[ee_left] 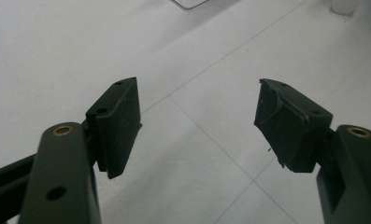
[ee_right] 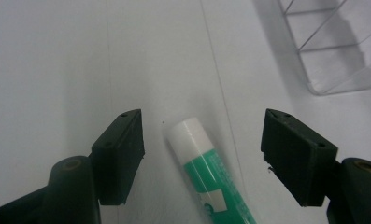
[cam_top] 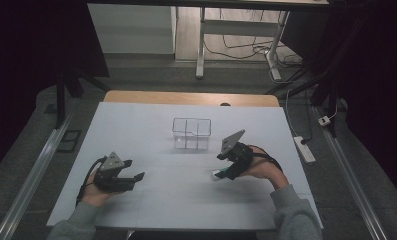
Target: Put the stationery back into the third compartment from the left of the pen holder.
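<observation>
Care matters: my right gripper (ee_right: 202, 154), unclenched, straddles the glue stick (ee_right: 206, 163); I should centre, then squeeze, left gripper (ee_left: 197, 121) idle and released.

Green-and-white glue stick (ee_right: 206, 163), clear organizer (ee_right: 332, 46)

I am viewing a lab test bay, white-covered table (cam_top: 136, 125), dark curtains (cam_top: 31, 40), floor power strip (cam_top: 304, 149), trailing cables (cam_top: 246, 50).
</observation>
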`<action>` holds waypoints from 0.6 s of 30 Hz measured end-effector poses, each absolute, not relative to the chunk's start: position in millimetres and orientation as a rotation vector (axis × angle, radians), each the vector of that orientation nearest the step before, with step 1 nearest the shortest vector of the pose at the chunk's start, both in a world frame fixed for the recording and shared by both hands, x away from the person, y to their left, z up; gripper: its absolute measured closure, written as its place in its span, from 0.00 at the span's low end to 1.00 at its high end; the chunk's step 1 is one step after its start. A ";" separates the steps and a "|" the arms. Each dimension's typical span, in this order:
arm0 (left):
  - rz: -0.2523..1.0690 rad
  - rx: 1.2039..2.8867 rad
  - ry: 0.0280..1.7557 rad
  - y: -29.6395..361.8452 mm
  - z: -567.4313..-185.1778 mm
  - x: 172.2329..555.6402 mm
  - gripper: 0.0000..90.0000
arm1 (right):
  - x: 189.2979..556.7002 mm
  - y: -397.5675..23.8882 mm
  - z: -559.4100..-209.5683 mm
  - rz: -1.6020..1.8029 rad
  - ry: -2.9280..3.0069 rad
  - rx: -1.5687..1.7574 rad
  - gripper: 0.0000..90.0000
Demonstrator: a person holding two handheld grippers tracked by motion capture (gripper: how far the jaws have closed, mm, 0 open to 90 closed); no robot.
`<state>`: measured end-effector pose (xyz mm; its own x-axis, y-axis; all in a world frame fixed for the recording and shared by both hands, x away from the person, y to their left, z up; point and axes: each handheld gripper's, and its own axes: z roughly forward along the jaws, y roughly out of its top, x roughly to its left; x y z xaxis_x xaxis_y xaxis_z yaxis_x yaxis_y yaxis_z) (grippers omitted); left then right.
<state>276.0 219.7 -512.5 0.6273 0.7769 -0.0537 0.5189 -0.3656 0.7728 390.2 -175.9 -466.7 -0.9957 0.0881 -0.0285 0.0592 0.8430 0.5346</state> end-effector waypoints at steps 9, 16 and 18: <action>0.415 2.055 1.015 219.3 -512.3 274.9 0.31 | 387.4 -166.9 -477.2 0.763 2.999 0.068 0.33; 0.403 2.068 1.025 219.7 -514.3 276.2 0.29 | 389.1 -166.0 -481.8 0.716 3.012 0.036 0.37; 0.402 2.069 1.026 219.3 -514.6 276.2 0.29 | 389.0 -164.9 -484.8 0.696 3.015 0.033 0.38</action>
<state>276.2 219.3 -514.6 0.6245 0.7790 -0.0560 0.5335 -0.3731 0.7591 389.0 -164.9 -484.8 -0.9986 0.0317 -0.0414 0.0103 0.8985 0.4388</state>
